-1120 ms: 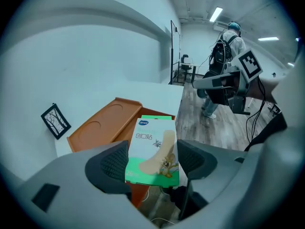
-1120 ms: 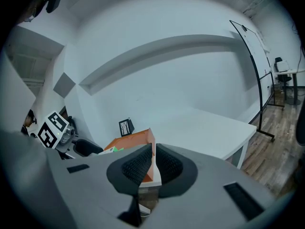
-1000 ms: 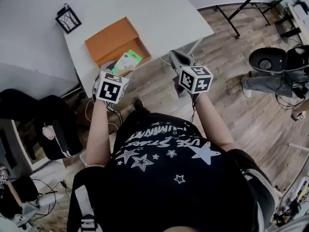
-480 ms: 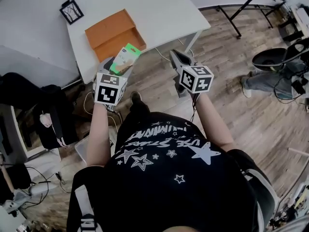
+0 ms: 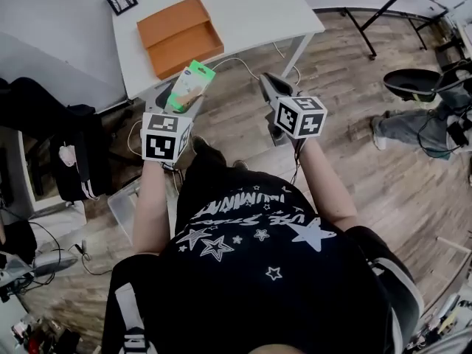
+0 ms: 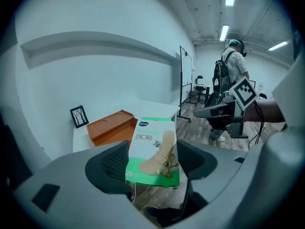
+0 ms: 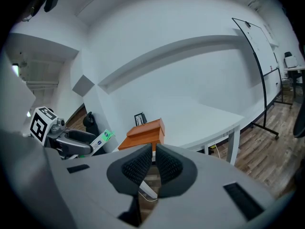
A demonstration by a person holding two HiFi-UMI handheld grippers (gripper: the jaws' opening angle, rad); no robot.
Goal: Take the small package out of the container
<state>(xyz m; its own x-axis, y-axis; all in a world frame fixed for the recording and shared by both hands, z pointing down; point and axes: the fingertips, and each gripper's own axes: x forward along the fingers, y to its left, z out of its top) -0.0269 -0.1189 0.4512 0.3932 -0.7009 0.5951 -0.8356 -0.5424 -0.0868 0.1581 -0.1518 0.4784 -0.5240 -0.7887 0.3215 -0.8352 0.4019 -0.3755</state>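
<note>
Package (image 6: 153, 151) out: my left hand-held gripper (image 6: 152, 161) clamps it, clear of the container (image 5: 180, 35) at twelve o'clock on the worktop (image 5: 243, 6); right hand-held gripper (image 7: 151, 163) closed, empty. Removal looks done.

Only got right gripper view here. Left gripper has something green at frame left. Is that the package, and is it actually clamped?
Observer: Yes. Left gripper view shows the small package upright in the left gripper, both pads against its side edges.
Operator: Front face readable?
Observer: White top, green bottom, with a bandage picture and a cartoon figure.
Operator: Clear of the container?
Observer: Head view puts it mostly over the wood floor at the table near edge, apart from the orange container.
</note>
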